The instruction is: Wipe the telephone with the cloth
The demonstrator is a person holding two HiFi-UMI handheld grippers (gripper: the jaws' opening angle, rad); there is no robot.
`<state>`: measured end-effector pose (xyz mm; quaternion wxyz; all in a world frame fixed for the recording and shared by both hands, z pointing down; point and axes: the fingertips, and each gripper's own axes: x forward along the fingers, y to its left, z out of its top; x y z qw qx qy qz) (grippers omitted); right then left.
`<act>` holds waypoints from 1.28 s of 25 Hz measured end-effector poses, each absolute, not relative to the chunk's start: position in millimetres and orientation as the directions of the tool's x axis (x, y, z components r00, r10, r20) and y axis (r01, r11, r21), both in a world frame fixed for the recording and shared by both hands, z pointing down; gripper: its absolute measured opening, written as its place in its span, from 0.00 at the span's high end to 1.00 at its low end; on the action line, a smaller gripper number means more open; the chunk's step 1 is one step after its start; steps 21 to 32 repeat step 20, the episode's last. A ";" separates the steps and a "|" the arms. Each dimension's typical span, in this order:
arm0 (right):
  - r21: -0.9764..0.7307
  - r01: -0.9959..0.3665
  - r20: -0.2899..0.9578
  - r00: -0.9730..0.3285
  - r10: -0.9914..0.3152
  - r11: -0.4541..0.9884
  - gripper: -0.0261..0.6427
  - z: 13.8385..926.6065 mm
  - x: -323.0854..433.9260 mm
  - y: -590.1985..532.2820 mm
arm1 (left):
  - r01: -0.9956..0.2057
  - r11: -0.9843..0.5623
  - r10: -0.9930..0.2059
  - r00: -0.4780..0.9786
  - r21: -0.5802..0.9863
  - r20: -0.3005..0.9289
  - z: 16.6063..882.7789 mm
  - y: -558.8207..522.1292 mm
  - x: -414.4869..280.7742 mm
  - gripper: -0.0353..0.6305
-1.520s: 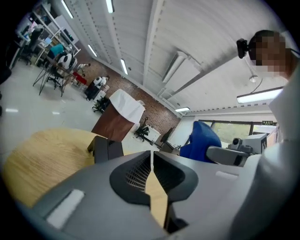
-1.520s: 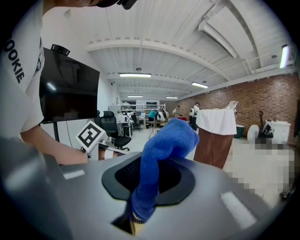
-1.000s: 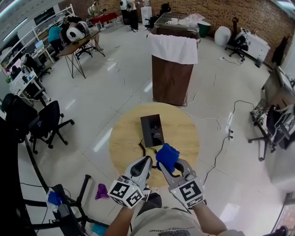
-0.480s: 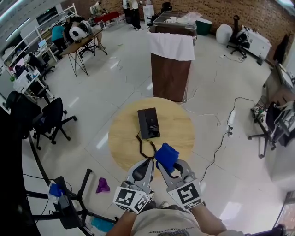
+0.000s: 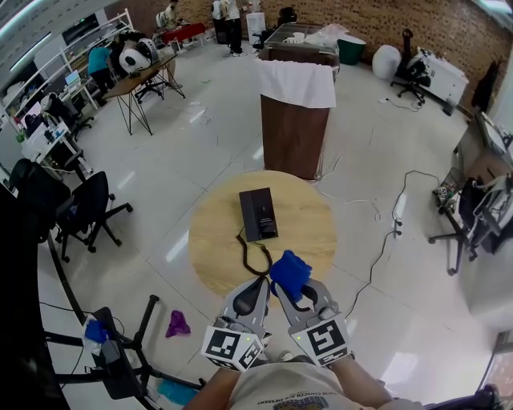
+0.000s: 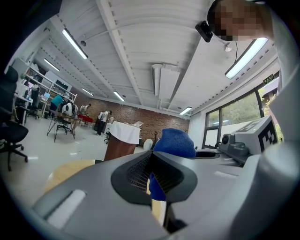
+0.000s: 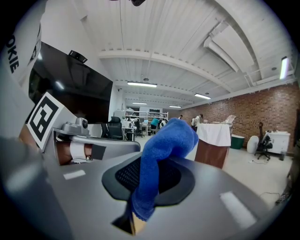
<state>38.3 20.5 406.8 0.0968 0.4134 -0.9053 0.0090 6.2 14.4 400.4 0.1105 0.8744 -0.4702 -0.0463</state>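
Open-plan lab or workshop hall: brick back wall point(image 5: 385, 16), polished pale floor point(image 5: 208, 144), rolling office chairs point(image 5: 84, 210), monitor desks point(image 5: 36, 136), floor cables point(image 5: 401, 192), ceiling strip lights point(image 6: 74, 43).

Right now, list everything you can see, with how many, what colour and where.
table: one, light wood, round, mid-floor
telephone: one, black, on the table
cord: one, black, table's near side
cloth: one, blue, over the table's near edge
cabinet: one, brown, white sheet on top, behind the table
rag: one, purple, floor left of table
chairs: several, black, room's edges
left gripper: one, grey, shut, empty
right gripper: one, grey, shut on the cloth
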 end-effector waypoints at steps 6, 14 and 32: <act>0.065 -0.757 0.183 -0.632 -0.753 0.651 0.87 406.4 31.2 25.7 | -0.801 -0.551 -0.821 0.571 0.232 0.023 396.1 22.5 5.8 0.95; 0.062 -0.769 0.182 -0.618 -0.765 0.636 0.87 403.3 31.1 28.9 | -0.796 -0.558 -0.811 0.583 0.235 0.051 395.3 24.8 0.4 0.95; 0.074 -0.781 0.191 -0.600 -0.777 0.621 0.87 400.2 32.6 28.3 | -0.788 -0.570 -0.803 0.594 0.234 0.048 398.6 23.6 -0.3 0.95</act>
